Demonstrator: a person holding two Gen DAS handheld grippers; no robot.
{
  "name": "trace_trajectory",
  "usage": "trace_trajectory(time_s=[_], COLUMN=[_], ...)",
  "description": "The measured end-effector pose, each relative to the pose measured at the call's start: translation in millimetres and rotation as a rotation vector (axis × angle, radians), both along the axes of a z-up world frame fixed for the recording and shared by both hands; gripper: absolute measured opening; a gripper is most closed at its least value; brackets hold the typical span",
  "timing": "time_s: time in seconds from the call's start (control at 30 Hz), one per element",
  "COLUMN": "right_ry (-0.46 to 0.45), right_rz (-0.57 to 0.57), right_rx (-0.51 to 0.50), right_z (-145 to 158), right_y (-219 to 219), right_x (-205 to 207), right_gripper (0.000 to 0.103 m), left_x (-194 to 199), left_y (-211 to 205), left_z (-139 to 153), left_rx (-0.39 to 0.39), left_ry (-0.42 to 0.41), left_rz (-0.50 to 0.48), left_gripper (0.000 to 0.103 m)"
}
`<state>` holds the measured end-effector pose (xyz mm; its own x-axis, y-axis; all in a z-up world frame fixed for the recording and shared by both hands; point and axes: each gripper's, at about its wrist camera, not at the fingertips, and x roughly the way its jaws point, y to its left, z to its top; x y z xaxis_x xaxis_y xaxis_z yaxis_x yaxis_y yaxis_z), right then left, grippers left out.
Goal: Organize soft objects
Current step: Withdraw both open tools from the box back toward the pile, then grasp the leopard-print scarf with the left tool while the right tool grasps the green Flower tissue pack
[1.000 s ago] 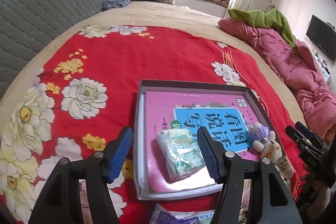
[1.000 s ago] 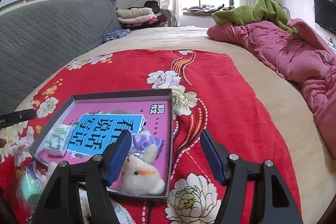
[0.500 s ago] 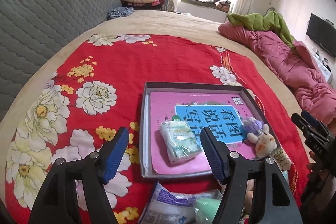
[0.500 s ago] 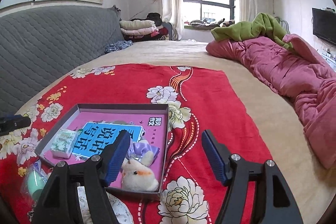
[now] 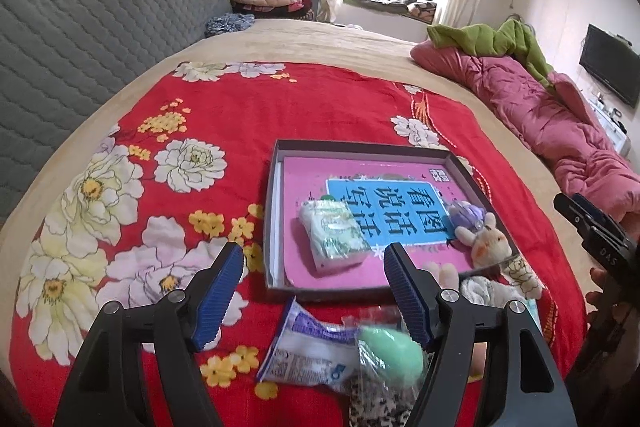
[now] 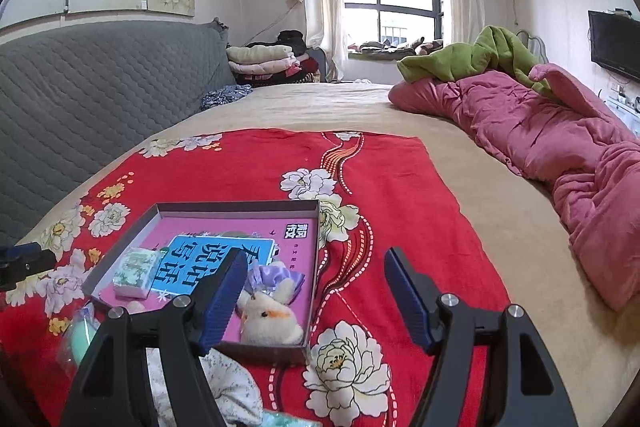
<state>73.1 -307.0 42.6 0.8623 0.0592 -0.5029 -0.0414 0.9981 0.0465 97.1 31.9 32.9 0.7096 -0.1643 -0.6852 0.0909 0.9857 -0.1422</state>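
A dark shallow box [image 5: 360, 146] [image 6: 236, 206] lies on the red flowered cloth [image 5: 280, 107], with a pink book inside. In it lie a tissue pack [image 5: 334, 233] [image 6: 136, 269] and a small plush rabbit [image 5: 486, 241] [image 6: 270, 319] with a purple bow. Before the box lie a plastic packet [image 5: 312, 347], a green egg-shaped object [image 5: 390, 347] and a white patterned cloth [image 6: 224, 383]. My left gripper [image 5: 314, 291] is open and empty, above the packet. My right gripper [image 6: 314, 297] is open and empty, above the box's near right corner; it also shows in the left wrist view [image 5: 592, 227].
A grey quilted headboard [image 5: 80, 27] runs along the left. A pink quilt [image 6: 560, 147] with a green blanket [image 6: 472, 59] lies on the right of the bed. Folded clothes [image 6: 264, 61] are stacked at the far end by the window.
Both grippers have pulled back and up from the box. The box now looks smaller, and the packet and green object have come into the left view. Both stay open.
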Motion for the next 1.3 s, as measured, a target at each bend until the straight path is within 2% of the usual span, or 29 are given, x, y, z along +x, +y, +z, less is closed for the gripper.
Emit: trace_trajectory(time_s=[0.47,0.73,1.3], right_ry=[0.006,0.038,0.081], right_rz=[0.029,0.046,0.086], right_rx=[-0.007,0.003,-0.018], right_z=[2,-2,-8], right_y=[6,9,24], right_x=[-26,-42,-68], right_gripper=[0.071,0.071,0.071], left_x=[-39,-50,-78], left_y=[-6,-3,-25], left_z=[5,5,-11], left_rx=[0.009,0.013,0.022], left_ry=[-0.005,-0.002,0.067], left_rz=[-0.033,-0.017,-0.09], left_gripper=[0.075,0.075,0.075])
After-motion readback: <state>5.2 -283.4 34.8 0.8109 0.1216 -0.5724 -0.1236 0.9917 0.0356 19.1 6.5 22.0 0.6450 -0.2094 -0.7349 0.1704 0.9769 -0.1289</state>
